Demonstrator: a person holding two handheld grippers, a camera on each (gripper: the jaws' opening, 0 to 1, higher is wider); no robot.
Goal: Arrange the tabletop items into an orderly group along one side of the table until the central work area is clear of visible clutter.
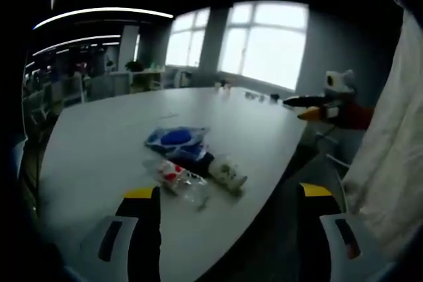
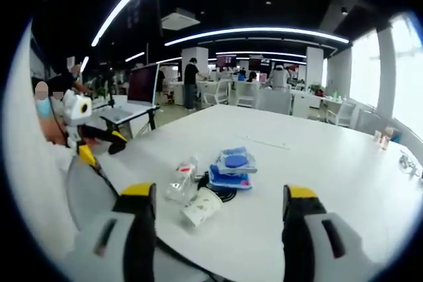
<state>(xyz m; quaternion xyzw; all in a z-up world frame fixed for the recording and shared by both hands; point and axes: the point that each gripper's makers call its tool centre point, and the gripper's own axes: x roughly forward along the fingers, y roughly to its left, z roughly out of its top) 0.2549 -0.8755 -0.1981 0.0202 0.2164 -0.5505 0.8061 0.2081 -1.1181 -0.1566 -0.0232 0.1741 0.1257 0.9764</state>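
Both the left gripper (image 1: 228,229) and the right gripper (image 2: 218,219) hover with jaws spread wide, holding nothing. On the white oval table (image 2: 317,163), a clear plastic bottle (image 2: 183,179), white paper cup (image 2: 201,207) and blue packets (image 2: 231,166) cluster together near its edge

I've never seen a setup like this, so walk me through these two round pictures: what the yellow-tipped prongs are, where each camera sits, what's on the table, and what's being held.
A person holds a two-jaw gripper in each hand, and a fisheye camera rides on each, looking forward along its jaws. In the left gripper view the left gripper rises from the bottom, jaws apart, holding nothing. The right gripper view shows the right gripper likewise open and empty. On the white table lies a small cluster near the edge: a blue packet, a clear plastic bottle on its side, and a tipped paper cup. Each view also catches the other gripper off to the side.
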